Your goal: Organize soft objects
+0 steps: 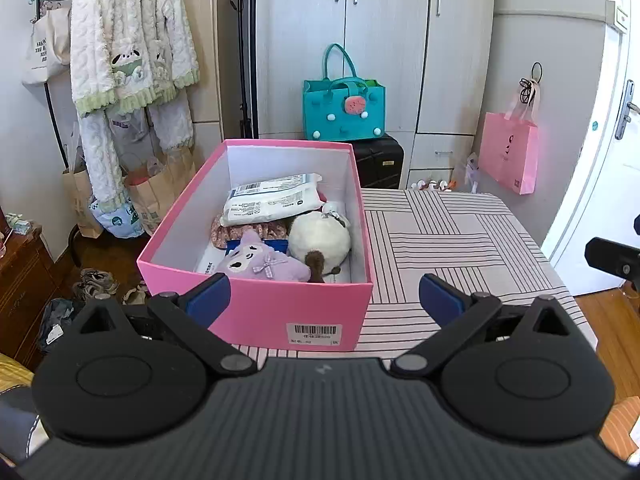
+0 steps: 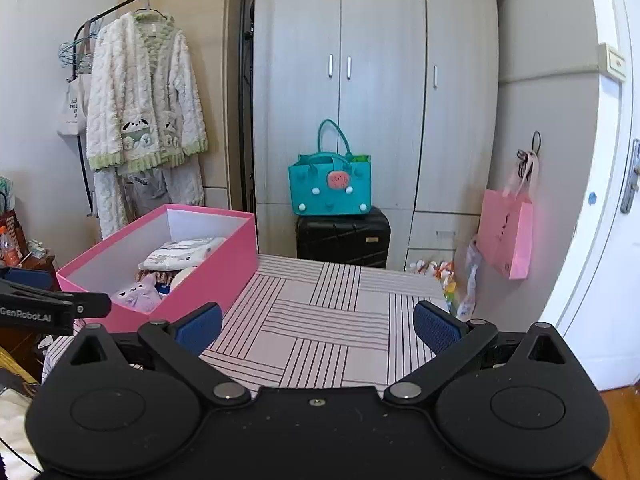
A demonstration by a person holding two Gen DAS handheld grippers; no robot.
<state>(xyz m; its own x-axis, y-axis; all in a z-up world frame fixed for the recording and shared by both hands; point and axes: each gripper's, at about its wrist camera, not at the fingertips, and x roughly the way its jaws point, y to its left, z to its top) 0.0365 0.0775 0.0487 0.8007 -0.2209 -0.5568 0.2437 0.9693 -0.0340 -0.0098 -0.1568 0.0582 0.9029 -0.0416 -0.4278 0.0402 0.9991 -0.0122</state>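
A pink box (image 1: 256, 312) stands open on the striped table (image 1: 448, 240). Inside lie a purple plush (image 1: 262, 262), a white round plush (image 1: 320, 240), a white soft packet (image 1: 276, 200) and a floral fabric piece (image 1: 228, 234). My left gripper (image 1: 324, 300) is open and empty, just in front of the box's near wall. In the right wrist view the box (image 2: 216, 276) is at the left with the purple plush (image 2: 138, 296) showing. My right gripper (image 2: 318, 326) is open and empty over the bare table (image 2: 332, 320), to the right of the box.
A teal felt bag (image 2: 330, 184) sits on a black suitcase (image 2: 344, 238) before the wardrobe (image 2: 376, 80). A pink paper bag (image 2: 506, 232) hangs at the right near the door. A fluffy robe (image 1: 128, 40) hangs on a rack at the left, paper bags below.
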